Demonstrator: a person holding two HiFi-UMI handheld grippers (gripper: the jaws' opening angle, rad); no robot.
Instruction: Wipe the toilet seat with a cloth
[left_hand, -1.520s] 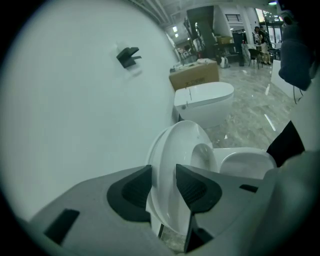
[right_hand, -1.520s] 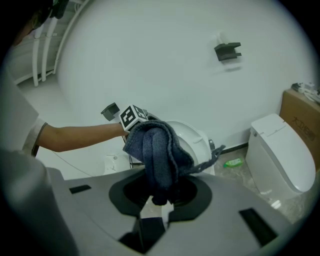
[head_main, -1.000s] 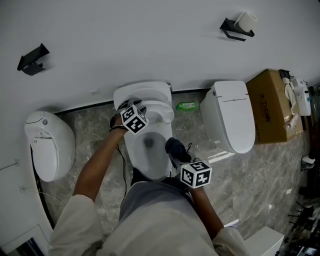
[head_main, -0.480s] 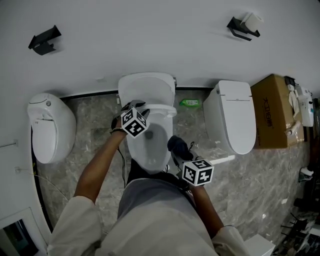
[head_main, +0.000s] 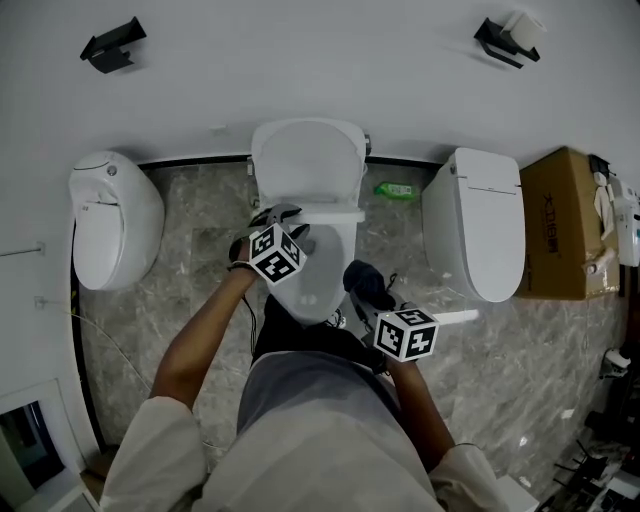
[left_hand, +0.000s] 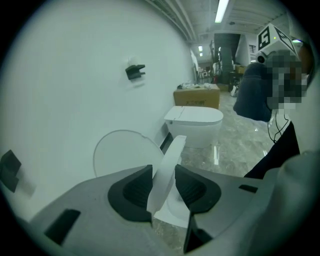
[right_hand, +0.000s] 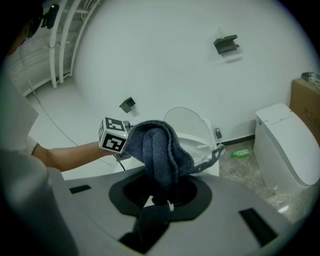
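A white toilet (head_main: 322, 292) stands against the wall with its lid (head_main: 308, 160) upright. My left gripper (head_main: 283, 213) is shut on the rim of the toilet seat (head_main: 335, 215), which it holds partway down from the lid. In the left gripper view the seat (left_hand: 172, 152) stands edge-on between the pads of the left gripper (left_hand: 164, 172); the jaws have just been opening a little, with the seat still between them. My right gripper (head_main: 372, 305) is shut on a dark blue-grey cloth (head_main: 364, 281) beside the bowl's right front. The cloth (right_hand: 157, 145) bunches up above the right gripper (right_hand: 162, 192).
A second toilet (head_main: 485, 225) with its lid shut stands to the right, and a white fixture (head_main: 115, 215) to the left. A green bottle (head_main: 400, 189) lies by the wall. A cardboard box (head_main: 565, 220) is at far right. Paper holder (head_main: 510, 35) and black bracket (head_main: 110, 42) hang on the wall.
My left gripper has drawn back from the wall, bringing the seat away from the upright lid. The right gripper with the cloth has stayed near the bowl's front. The head view has shifted.
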